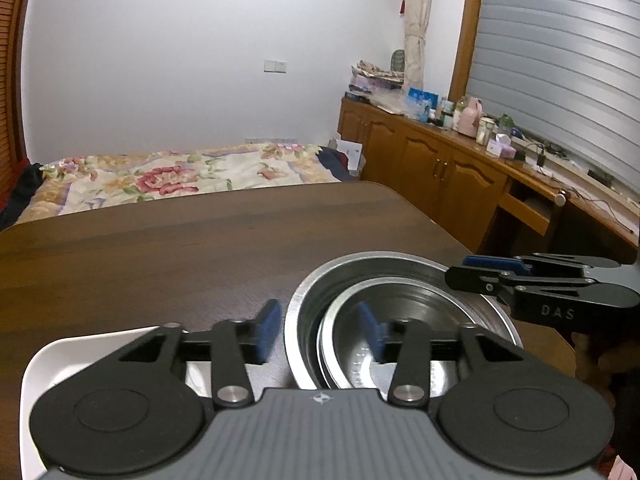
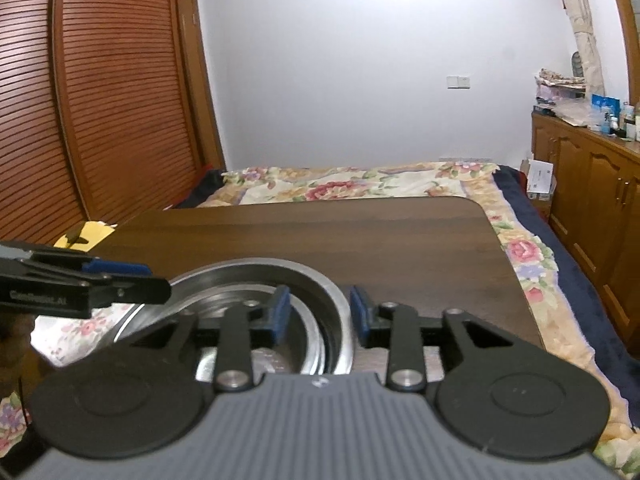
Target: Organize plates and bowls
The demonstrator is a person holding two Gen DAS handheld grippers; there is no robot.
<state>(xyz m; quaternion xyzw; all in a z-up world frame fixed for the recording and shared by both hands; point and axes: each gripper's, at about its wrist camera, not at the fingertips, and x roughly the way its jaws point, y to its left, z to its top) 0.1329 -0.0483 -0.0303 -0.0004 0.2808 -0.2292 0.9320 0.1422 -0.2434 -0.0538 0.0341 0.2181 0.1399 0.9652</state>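
Two nested bowls (image 1: 400, 320) between grippers (image 1: 320, 330)

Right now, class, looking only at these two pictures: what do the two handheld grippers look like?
The left gripper and the right gripper match: a grey ribbed body, two black round discs, black linkage arms with silver pivots, blue finger pads. White lettering marks each one's side. No cables or sleeves show.

steel bowls (image 1: 404, 320): 2, nested | white tray (image 1: 40, 364): 1 | hand-held grippers (image 1: 320, 330): 2
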